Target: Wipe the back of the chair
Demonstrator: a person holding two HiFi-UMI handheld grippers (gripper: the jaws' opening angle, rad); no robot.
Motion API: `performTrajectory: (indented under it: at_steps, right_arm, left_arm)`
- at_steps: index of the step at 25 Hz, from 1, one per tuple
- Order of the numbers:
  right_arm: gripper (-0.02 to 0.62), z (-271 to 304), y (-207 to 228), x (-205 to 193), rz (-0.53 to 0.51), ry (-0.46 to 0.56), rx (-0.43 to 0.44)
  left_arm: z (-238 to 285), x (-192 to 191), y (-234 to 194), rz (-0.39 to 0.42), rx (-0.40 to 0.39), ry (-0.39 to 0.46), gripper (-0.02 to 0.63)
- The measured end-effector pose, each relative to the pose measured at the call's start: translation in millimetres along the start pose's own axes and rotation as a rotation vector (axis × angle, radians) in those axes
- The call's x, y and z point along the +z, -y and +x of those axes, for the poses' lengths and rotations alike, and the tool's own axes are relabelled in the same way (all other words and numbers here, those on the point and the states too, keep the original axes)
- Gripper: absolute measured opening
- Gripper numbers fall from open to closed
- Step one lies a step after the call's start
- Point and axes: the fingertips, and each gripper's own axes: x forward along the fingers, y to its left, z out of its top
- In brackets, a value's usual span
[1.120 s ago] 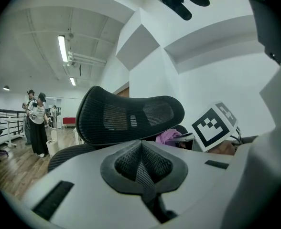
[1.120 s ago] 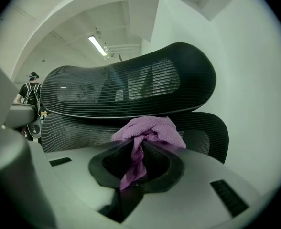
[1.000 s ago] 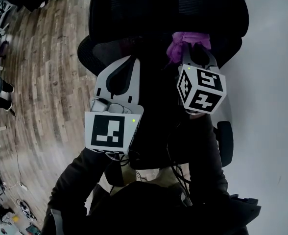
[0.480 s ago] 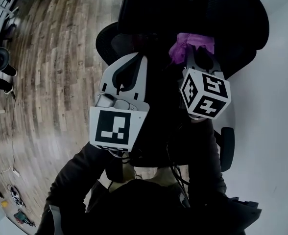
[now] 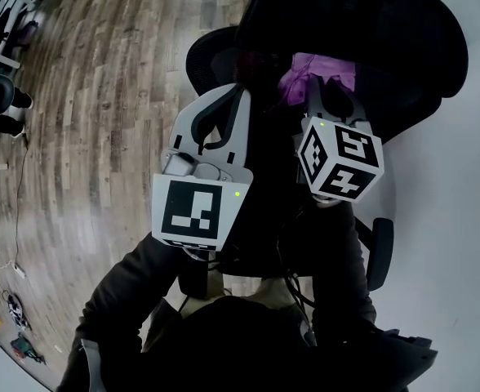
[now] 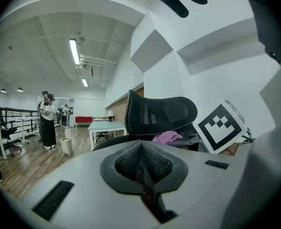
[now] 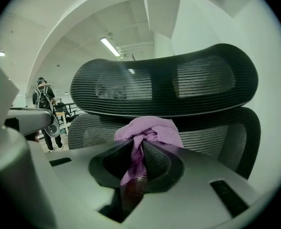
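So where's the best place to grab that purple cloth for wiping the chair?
Probably as the right gripper has it: pinch the purple cloth at its bunched middle, coming from the person's side, so a soft wad sticks out past the fingers toward the chair's mesh back.

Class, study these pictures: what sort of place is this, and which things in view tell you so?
Probably an open-plan office: a black mesh office chair, a pale desk further back, and strip lights on the ceiling.

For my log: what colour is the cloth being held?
Purple cloth; clearest in the right gripper view.
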Motion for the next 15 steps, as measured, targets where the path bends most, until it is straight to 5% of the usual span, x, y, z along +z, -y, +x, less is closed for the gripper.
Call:
performTrajectory:
  at_steps: [15]
  right_arm:
    - [0.058, 12.9, -74.9, 1.1, -0.062, -0.017, 0.113]
  left_arm:
    - [-32.0, -3.3, -42.0, -0.016, 0.074, 0.016, 0.009]
